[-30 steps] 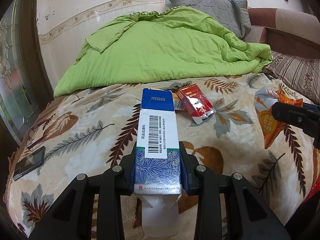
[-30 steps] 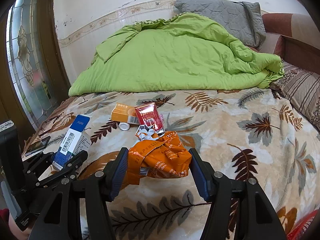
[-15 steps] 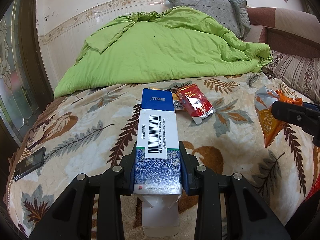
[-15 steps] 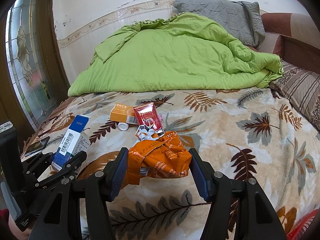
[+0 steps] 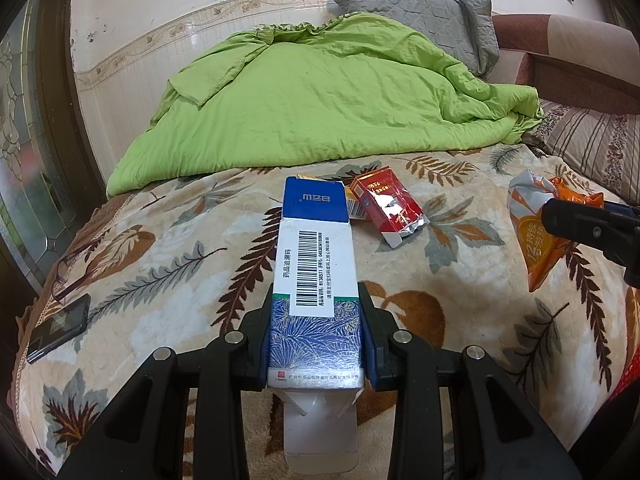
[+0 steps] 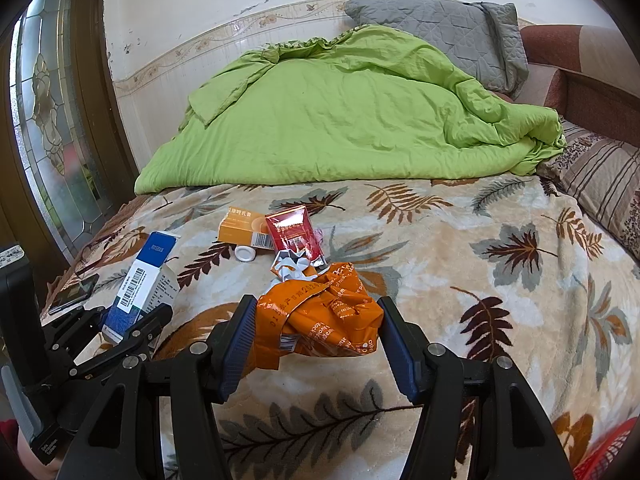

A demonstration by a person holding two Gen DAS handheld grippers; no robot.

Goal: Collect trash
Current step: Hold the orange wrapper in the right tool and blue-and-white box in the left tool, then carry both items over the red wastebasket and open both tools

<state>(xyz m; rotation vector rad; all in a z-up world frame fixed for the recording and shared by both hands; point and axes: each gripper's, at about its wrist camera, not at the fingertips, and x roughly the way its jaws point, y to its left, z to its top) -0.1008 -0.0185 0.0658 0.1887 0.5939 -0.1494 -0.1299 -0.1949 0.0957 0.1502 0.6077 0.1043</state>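
The left gripper (image 5: 316, 340) pinches a blue-and-white box (image 5: 316, 280) above the bed (image 5: 160, 248); the right gripper (image 6: 316, 332) clamps a crumpled orange wrapper (image 6: 320, 316). Only the right view shows the white cap (image 6: 245, 254) beside the orange box (image 6: 240, 228) and red packet (image 6: 294, 234). Nothing has moved since earlier.

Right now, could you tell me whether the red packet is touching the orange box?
Touching: in the right wrist view the red packet overlaps the orange box, leaning against its right end.
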